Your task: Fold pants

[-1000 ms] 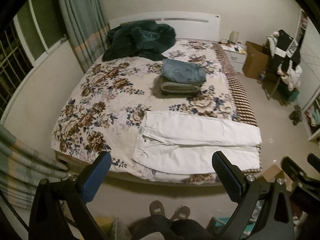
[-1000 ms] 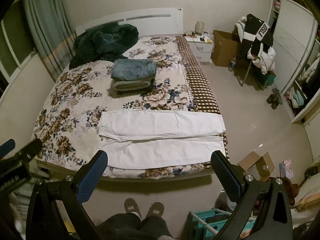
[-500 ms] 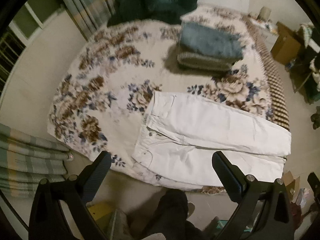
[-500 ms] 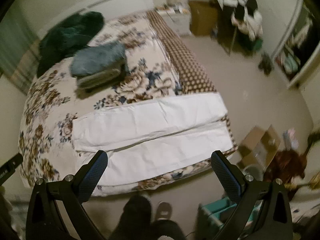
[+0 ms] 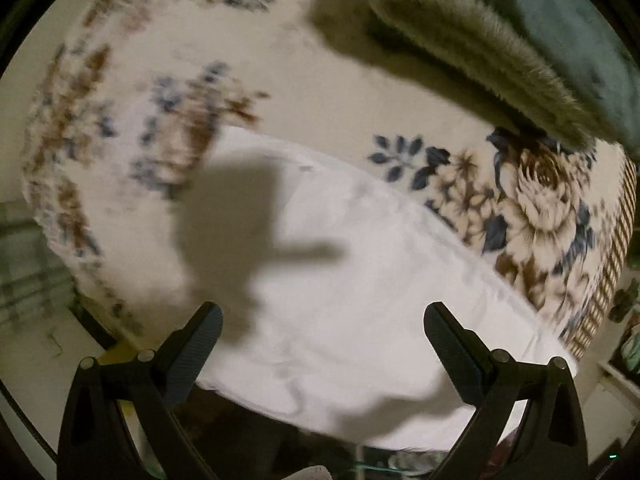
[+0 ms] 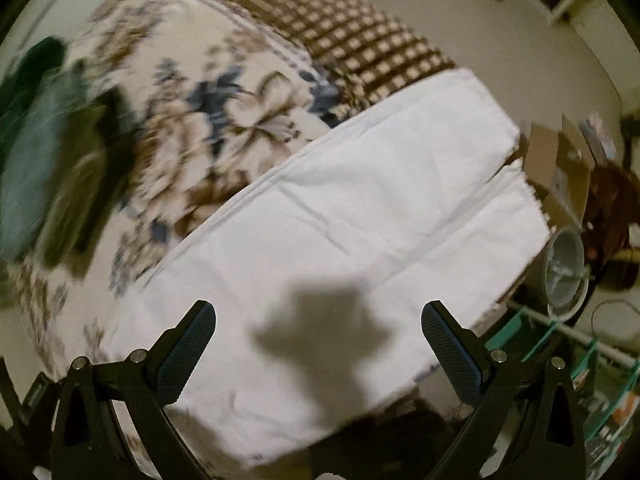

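Your jaws are spread wide on both sides, gripping nothing: the left gripper (image 5: 322, 334) hangs above the white pants (image 5: 360, 280) with cloth showing in the whole gap between its fingers, and the right gripper (image 6: 318, 332) hangs the same way over the leg end of the same pants (image 6: 360, 220). Whether either one touches the fabric, you cannot tell from these views; each throws a dark shadow onto the white cloth just ahead of it. In your left view the pants lie flat on the floral bedspread (image 5: 320, 92), filling the middle and running off toward 4 o'clock, with their near edge hanging at the edge of the bed by 6 o'clock. The picture is blurred, so the waistband details do not read. At 1 o'clock from the pants sits a stack of folded clothes (image 5: 500, 40), a fuzzy grey-olive piece under a blue one, well apart from the white cloth. In your right view the two legs lie side by side, touching along a long seam line that runs from 8 o'clock up to 2 o'clock, and the hems end near 2 o'clock at the checked brown border (image 6: 340, 40) of the bedspread. The folded stack shows as a blurred blue-green mass at 9 o'clock. Beyond the hems, toward 3 o'clock, a cardboard box (image 6: 560, 168) stands on the floor (image 6: 500, 32), and a grey round bin (image 6: 564, 268) stands below it near 4 o'clock.
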Demonstrator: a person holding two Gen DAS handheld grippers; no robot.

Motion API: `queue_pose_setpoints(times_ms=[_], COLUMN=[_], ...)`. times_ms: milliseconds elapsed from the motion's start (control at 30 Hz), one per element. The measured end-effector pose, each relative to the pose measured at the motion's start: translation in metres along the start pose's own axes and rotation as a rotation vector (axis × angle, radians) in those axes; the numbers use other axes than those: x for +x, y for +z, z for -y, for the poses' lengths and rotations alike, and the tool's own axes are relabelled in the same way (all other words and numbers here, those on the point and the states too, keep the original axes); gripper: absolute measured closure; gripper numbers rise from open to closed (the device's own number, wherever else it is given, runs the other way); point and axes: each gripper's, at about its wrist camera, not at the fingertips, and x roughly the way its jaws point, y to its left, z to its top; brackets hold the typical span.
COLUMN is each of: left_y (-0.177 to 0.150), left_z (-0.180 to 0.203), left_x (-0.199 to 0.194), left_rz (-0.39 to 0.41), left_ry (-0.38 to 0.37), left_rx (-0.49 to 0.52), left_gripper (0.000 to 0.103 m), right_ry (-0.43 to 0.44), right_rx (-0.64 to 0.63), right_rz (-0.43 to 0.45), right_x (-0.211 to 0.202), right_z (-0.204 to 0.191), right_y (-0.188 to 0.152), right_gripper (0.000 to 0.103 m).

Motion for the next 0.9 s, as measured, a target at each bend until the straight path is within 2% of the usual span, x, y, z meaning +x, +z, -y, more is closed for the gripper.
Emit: queue_pose_setpoints(times_ms=[33, 200, 333, 400, 467, 500, 533, 567, 633, 700, 733, 767, 833, 900], left_y=[0.006, 0.039, 0.053, 0.060, 0.065, 0.067, 0.067, 0.067, 0.062, 0.053, 0.048, 0.041, 0.026, 0.001], left_z=[0.015, 0.087, 0.121, 0.128, 0.130, 0.129, 0.128, 0.126, 0.120, 0.114, 0.111, 0.107, 0.100, 0.089], left_x=[0.012, 0.073, 0.117, 0.127, 0.131, 0.130, 0.130, 0.128, 0.124, 0.119, 0.113, 0.106, 0.093, 0.075], left_rz=[-0.028, -0.170, -0.252, -0.240, -0.209, -0.183, -0.162, -0.146, -0.107, -0.067, -0.037, -0.007, 0.048, 0.105], left_ry=[-0.006, -0.040, -0.014, 0.003, 0.023, 0.024, 0.027, 0.030, 0.001, -0.031, -0.051, -0.070, -0.107, -0.145], left_rx=[0.005, 0.020, -0.023, -0.048, -0.068, -0.076, -0.076, -0.079, -0.078, -0.061, -0.045, -0.033, -0.016, 0.004], left_gripper=[0.000, 0.000, 0.002, 0.020, 0.058, 0.066, 0.078, 0.084, 0.088, 0.092, 0.093, 0.093, 0.094, 0.095], right_ry=[-0.010, -0.038, -0.040, -0.039, -0.031, -0.027, -0.025, -0.021, -0.006, 0.018, 0.026, 0.036, 0.051, 0.072], right_rx=[0.029, 0.139, 0.221, 0.255, 0.289, 0.302, 0.309, 0.318, 0.333, 0.335, 0.324, 0.314, 0.292, 0.264], right_rz=[-0.022, -0.090, -0.113, -0.119, -0.129, -0.136, -0.141, -0.149, -0.155, -0.140, -0.123, -0.109, -0.079, -0.054], right_x=[0.026, 0.086, 0.118, 0.131, 0.144, 0.152, 0.157, 0.165, 0.175, 0.180, 0.179, 0.176, 0.167, 0.155], right_z=[-0.002, 0.014, 0.028, 0.031, 0.032, 0.031, 0.032, 0.032, 0.032, 0.032, 0.031, 0.033, 0.035, 0.038], right_y=[0.017, 0.056, 0.085, 0.095, 0.105, 0.110, 0.114, 0.117, 0.122, 0.123, 0.124, 0.123, 0.121, 0.114], right_gripper=[0.000, 0.000, 0.000, 0.000, 0.006, 0.008, 0.015, 0.027, 0.041, 0.060, 0.078, 0.089, 0.095, 0.097])
